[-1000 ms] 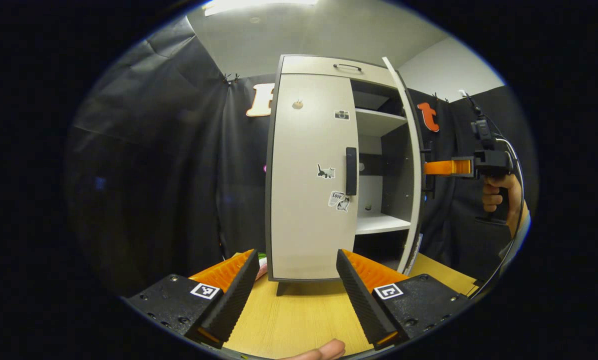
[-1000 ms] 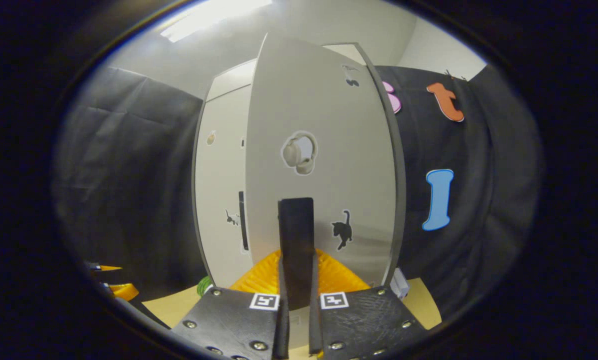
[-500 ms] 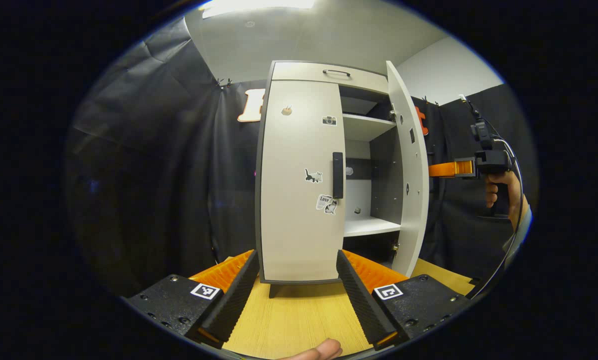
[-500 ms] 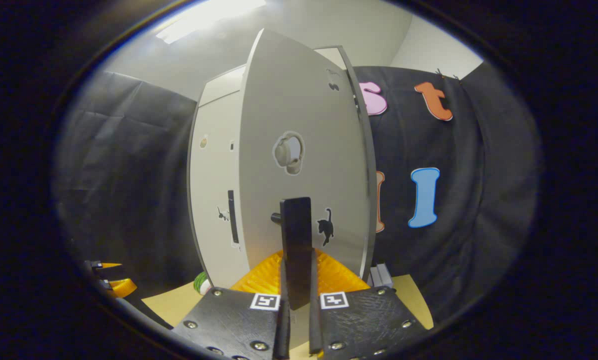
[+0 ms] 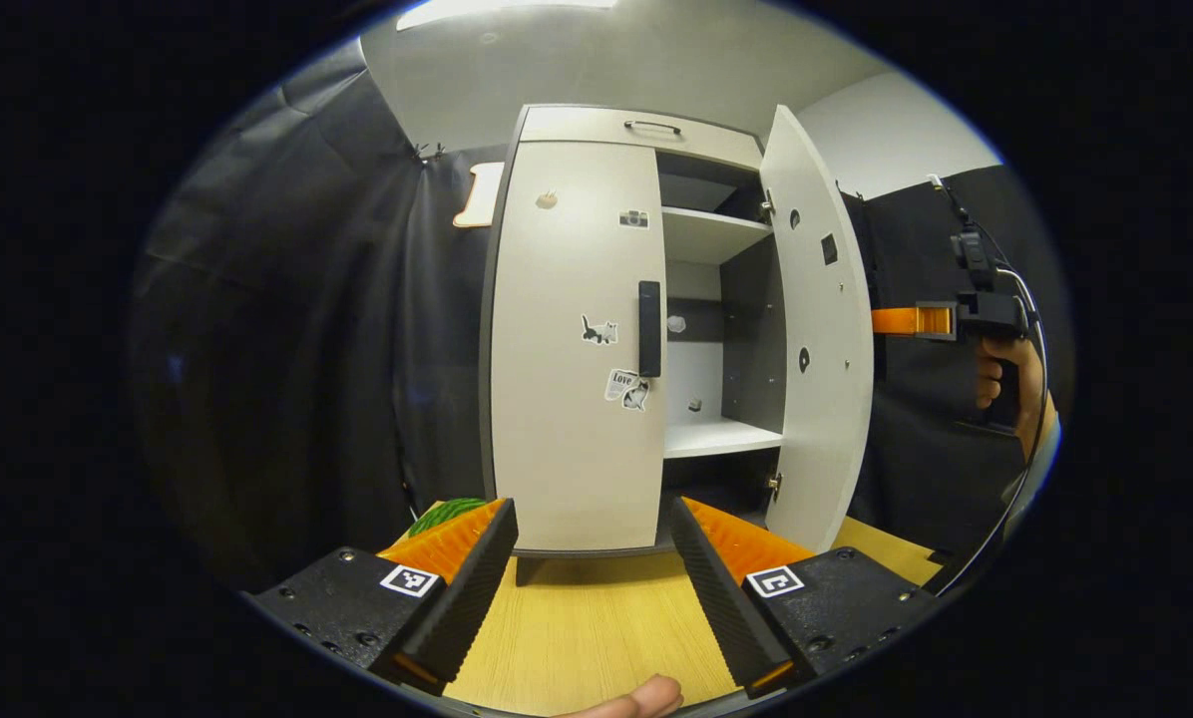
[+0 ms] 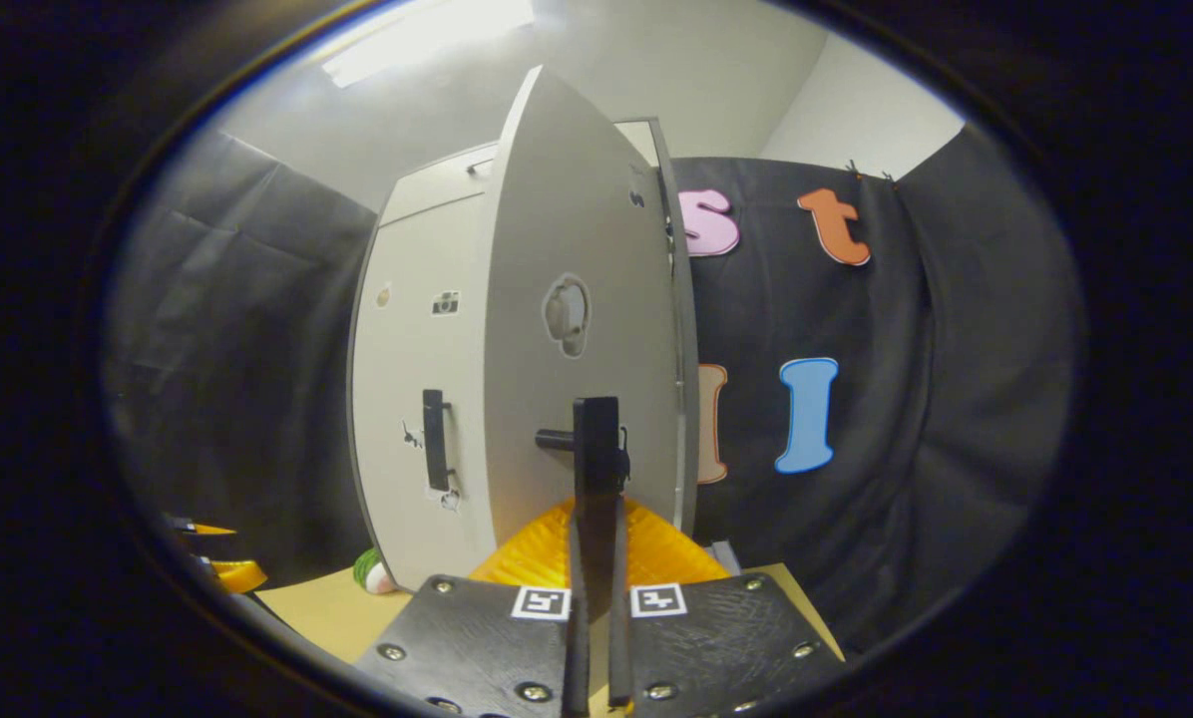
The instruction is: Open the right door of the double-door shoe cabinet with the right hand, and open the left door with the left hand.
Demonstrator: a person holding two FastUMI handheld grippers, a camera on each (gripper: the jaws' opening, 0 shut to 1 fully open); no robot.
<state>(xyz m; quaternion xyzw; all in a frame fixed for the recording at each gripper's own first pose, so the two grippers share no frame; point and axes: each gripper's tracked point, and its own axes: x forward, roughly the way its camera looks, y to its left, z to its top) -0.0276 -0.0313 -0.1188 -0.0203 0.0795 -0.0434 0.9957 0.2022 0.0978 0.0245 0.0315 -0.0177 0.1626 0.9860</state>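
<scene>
Left gripper view: right door (image 5: 816, 329) swung wide, right gripper (image 6: 594, 598) clamped on its handle (image 6: 596, 469). Left door (image 5: 577, 339) shut; left gripper (image 5: 592, 568) gaping, empty, near cabinet (image 5: 636, 125) on table (image 5: 587, 638). Half done.

- A small sticker (image 5: 624, 387) on the closed left door (image 5: 557, 419), just left of and below its dark handle, carries a short printed word; it is too small to read with certainty.
- A square black-and-white code marker (image 5: 406, 580) sits on the left half of the left gripper (image 5: 592, 513), and a second marker (image 5: 775, 581) sits on its right half; neither bears letters or numbers.
- Two like code markers (image 6: 544, 601) sit side by side on the right gripper (image 6: 596, 519), again without readable characters.
</scene>
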